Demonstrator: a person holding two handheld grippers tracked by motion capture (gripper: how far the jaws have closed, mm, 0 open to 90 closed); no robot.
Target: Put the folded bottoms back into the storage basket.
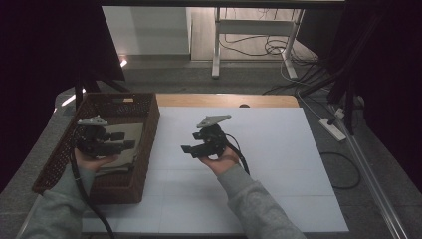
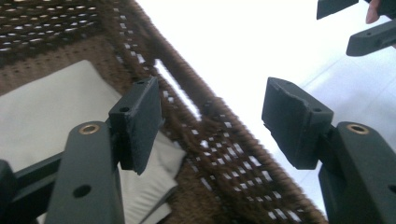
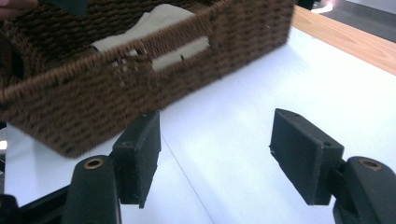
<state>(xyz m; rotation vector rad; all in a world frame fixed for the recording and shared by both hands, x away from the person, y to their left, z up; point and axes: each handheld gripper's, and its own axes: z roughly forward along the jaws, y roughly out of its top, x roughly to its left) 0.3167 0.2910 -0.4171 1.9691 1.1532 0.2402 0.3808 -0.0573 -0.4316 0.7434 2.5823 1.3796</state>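
A brown wicker basket (image 1: 148, 149) stands at the table's left with a pale folded cloth (image 1: 134, 130) lying in it. My left gripper (image 1: 124, 140) hovers over the basket's inside, open, nothing between its pads. In the left gripper view the left gripper (image 2: 212, 107) looks across the cloth (image 2: 51, 102) and the basket's rim (image 2: 224, 154). My right gripper (image 1: 191, 151) is held above the white table surface, right of the basket, pointing at it. In the right gripper view the right gripper (image 3: 215, 135) is open and empty, with the basket (image 3: 93, 93) and cloth (image 3: 163, 16) ahead.
The white table surface (image 1: 268, 159) spreads to the right of the basket, with a wooden edge (image 1: 224, 100) at its far side. Cables and a power strip (image 1: 333, 128) lie on the floor to the right. Dark curtains hang at both sides.
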